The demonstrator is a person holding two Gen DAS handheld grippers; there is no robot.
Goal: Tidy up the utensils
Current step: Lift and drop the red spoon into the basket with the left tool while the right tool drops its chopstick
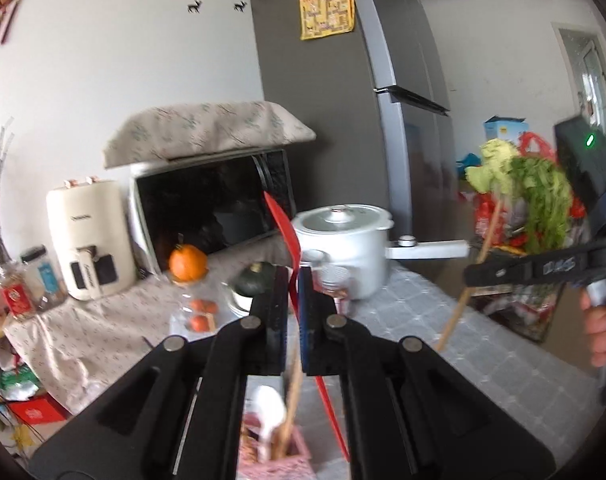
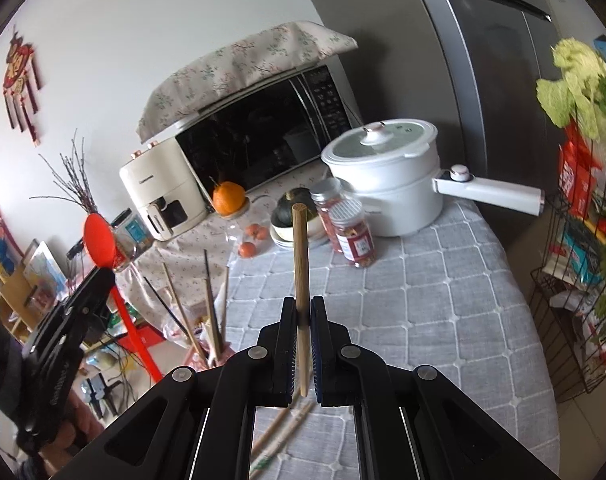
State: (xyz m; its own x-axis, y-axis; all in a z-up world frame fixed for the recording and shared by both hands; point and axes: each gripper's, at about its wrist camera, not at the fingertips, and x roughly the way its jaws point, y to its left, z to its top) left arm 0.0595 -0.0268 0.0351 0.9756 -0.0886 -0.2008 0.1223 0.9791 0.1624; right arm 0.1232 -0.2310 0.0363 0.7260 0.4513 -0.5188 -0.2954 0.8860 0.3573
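Two views: left wrist first, then right wrist.
Left wrist, grip: the left gripper [image 1: 294, 280] had its black jaws pressed together on a red spoon [image 1: 284, 229], thin and glossy like plastic, its flat handle running up and down between the pads.
Left wrist, below: a pink woven holder [image 1: 299, 454] sat under the jaws with a white spoon [image 1: 269, 408] and wooden sticks standing in it.
Left wrist, right side: the right gripper [image 1: 473, 274] pinched a round wooden chopstick [image 1: 455, 316], slanted, above the grey quilted tablecloth [image 1: 443, 320].
Left wrist, background: a smooth white pot [image 1: 345, 248] with a long straight handle stood beside a dark glass microwave [image 1: 211, 208] draped in floral cloth.
Right wrist, grip: jaws squeezed on the same chopstick, upright, a plain pale cylinder with a flat cut end.
Right wrist, left side: the red spoon showed an oval bowl on top, clamped by the left gripper.
Right wrist, table: more chopsticks [image 2: 207, 300] stuck up from the holder; others lay loose on the cloth beneath the gripper.
Right wrist, jars: two ribbed-lid clear jars [image 2: 351, 232] stood near the pot.
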